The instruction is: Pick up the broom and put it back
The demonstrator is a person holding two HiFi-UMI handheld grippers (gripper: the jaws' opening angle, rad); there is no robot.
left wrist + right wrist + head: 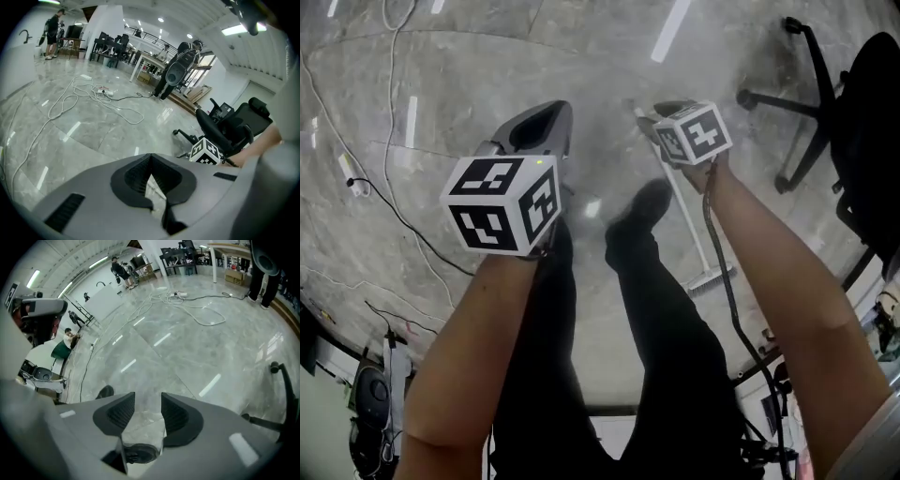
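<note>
Grey polished stone floor [441, 56] fills the head view, with white cables [105, 93] trailing across its far left. The left gripper [539, 122] hangs over the floor on the left, above the person's black-trousered leg. In the left gripper view its jaws are clenched tip to tip, with nothing caught between them. Right of centre, a black shoe [645, 204] stands on the floor. The right gripper [661, 111] points steeply down, its jaws released and wide apart, with only bare floor between them. The broom [692, 225] lies flat on the floor just beside this gripper; its white handle runs from under the jaws toward the near right, brush head nearest. A black office chair [872, 122] stands at the far right.
</note>
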